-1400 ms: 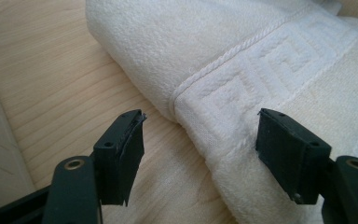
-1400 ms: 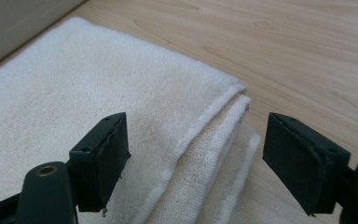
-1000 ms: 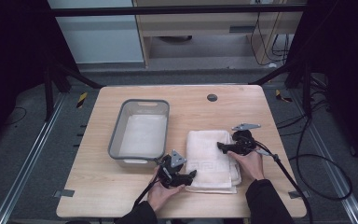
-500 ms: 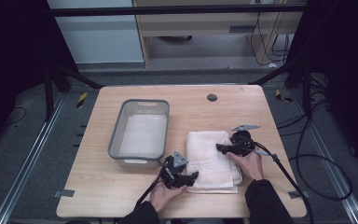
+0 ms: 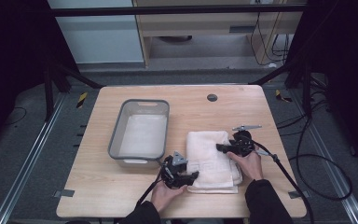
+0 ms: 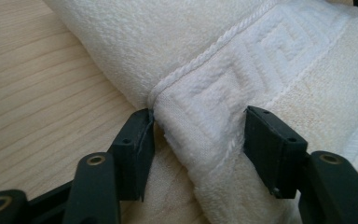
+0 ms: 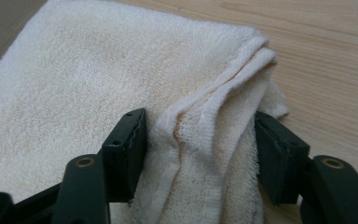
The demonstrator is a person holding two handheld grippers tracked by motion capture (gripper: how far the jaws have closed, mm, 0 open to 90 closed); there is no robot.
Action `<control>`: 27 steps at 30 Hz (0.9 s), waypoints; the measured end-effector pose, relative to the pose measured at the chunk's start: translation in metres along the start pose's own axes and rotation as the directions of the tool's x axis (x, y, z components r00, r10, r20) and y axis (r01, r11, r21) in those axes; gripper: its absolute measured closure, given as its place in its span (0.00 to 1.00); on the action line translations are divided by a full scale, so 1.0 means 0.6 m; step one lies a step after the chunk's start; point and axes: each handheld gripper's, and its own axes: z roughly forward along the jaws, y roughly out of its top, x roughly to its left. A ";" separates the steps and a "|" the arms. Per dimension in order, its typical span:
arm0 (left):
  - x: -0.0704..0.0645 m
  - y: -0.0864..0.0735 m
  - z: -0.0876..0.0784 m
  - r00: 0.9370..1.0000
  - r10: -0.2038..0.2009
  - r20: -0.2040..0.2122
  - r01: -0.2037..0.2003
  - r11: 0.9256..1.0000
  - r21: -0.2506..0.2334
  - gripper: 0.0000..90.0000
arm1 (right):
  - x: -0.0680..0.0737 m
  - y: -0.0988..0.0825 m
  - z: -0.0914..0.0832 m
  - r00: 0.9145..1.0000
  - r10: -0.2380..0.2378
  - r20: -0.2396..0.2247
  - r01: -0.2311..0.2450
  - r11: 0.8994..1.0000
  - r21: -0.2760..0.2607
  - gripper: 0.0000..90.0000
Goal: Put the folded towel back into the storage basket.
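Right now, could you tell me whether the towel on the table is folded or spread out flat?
Folded. The towel lies as a compact rectangle beside the grey basin, and the right gripper view shows several stacked layers at its edge, bunched between the right tongs.

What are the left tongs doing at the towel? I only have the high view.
Observer: The left tongs sit open astride a raised fold of the towel, right at its woven key-pattern border.
Operator: Right tongs, same?
Observer: The right tongs are open too, with a bunched edge of several towel layers between the jaws.
Operator: Is that edge lifted?
Observer: It humps up between the jaws, but its far corner lies on the table.
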 end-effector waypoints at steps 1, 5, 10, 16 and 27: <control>0.000 0.000 0.000 1.000 0.000 0.000 0.000 1.000 0.000 0.49 | 0.000 0.000 0.000 1.000 0.000 0.000 0.000 1.000 0.000 0.46; 0.005 0.001 0.001 0.999 -0.028 0.037 0.028 1.000 0.011 0.55 | 0.000 0.001 0.000 1.000 0.020 -0.019 -0.020 1.000 0.008 0.51; 0.002 0.004 0.000 0.999 -0.018 0.045 0.017 1.000 0.021 0.61 | 0.000 0.001 0.000 0.998 0.037 -0.041 -0.036 0.999 0.012 0.57; 0.002 0.006 0.000 0.998 -0.033 0.062 0.031 0.999 0.033 0.71 | 0.001 0.002 -0.002 0.997 0.048 -0.052 -0.047 0.999 0.013 0.67; 0.002 0.005 -0.006 0.997 -0.036 0.069 0.035 0.999 0.007 0.82 | 0.006 0.005 -0.012 0.999 0.020 -0.051 -0.020 1.000 -0.010 0.74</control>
